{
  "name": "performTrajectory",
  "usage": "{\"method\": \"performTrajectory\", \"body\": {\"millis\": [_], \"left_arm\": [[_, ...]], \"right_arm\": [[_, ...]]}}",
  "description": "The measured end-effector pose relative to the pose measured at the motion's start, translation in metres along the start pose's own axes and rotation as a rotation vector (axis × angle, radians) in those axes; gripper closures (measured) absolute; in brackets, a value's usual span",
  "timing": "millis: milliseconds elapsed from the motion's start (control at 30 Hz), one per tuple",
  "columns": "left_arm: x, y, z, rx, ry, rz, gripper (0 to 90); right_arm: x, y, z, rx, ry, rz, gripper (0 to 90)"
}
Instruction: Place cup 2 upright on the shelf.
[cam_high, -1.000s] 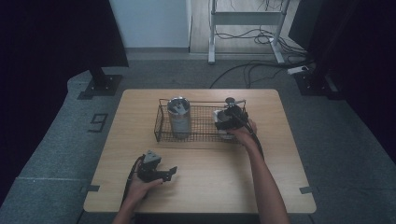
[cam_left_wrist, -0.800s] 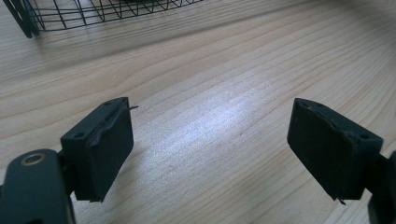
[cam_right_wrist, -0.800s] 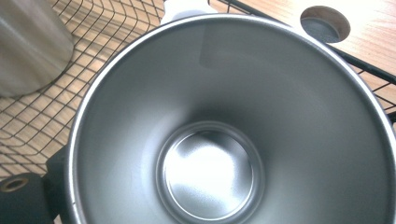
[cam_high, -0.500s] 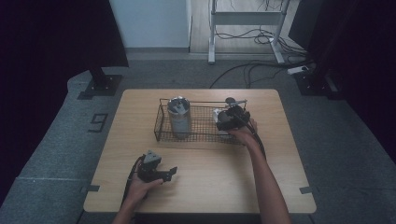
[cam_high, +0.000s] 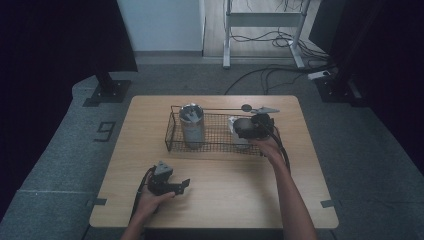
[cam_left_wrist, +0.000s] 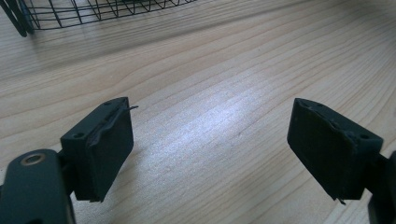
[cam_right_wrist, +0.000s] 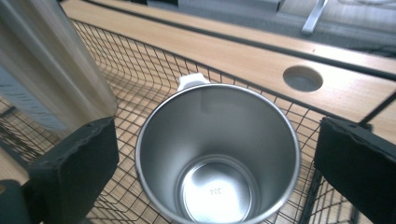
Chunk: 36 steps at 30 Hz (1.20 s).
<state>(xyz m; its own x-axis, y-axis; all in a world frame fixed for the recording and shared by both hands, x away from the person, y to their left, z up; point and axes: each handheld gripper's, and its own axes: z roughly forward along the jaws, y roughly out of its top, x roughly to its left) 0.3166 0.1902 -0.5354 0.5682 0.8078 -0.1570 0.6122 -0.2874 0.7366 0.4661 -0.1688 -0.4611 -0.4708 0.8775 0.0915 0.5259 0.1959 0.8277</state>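
- The left gripper (cam_high: 186, 184) rests low over the front left part of the wooden table (cam_high: 225, 200), held in the person's left hand (cam_high: 150, 200). In the left gripper view its two black jaws stand well apart over bare wood, with nothing between them, and a corner of the wire basket (cam_left_wrist: 93, 11) shows at the top edge.
- The wire basket (cam_high: 172, 135) sits on the far middle of the table. At its left end stands an upright steel tumbler (cam_high: 191, 125), its open mouth facing up.
- At the basket's right end stands a steel cup (cam_high: 235, 131), largely covered from above by the right gripper (cam_high: 245, 129), which the person's right hand (cam_high: 267, 147) holds over it.
- In the right gripper view the steel cup (cam_right_wrist: 217, 154) stands upright on the basket mesh, empty, its rim between the two black pads (cam_right_wrist: 79, 163). The jaws are wide and each pad stands clear of the cup's wall, so nothing is gripped. The taller steel tumbler (cam_right_wrist: 51, 70) rises just beside it at the left.
- Beyond the basket rim, a round hole (cam_right_wrist: 302, 78) shows in the table top.
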Motion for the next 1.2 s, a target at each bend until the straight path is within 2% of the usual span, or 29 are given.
{"method": "performTrajectory", "body": {"millis": [100, 567, 867, 1200], "left_arm": [[0.0, 0.0, 0.0, 0.002, 0.002, 0.001, 14.7], [-0.001, 0.0, 0.001, 0.004, 0.002, 0.007, 14.7], [-0.002, 0.0, 0.002, 0.009, 0.004, 0.009, 14.7], [-0.004, -0.001, 0.003, 0.018, 0.004, 0.019, 14.7]], "right_arm": [[-0.001, -0.004, -0.008, -0.037, 0.002, 0.006, 0.7], [-0.001, -0.032, -0.053, -0.123, 0.025, 0.017, 4.0], [-0.005, -0.06, -0.076, -0.141, 0.036, 0.018, 7.2], [0.001, -0.1, -0.093, -0.141, 0.033, 0.019, 11.7]]}}
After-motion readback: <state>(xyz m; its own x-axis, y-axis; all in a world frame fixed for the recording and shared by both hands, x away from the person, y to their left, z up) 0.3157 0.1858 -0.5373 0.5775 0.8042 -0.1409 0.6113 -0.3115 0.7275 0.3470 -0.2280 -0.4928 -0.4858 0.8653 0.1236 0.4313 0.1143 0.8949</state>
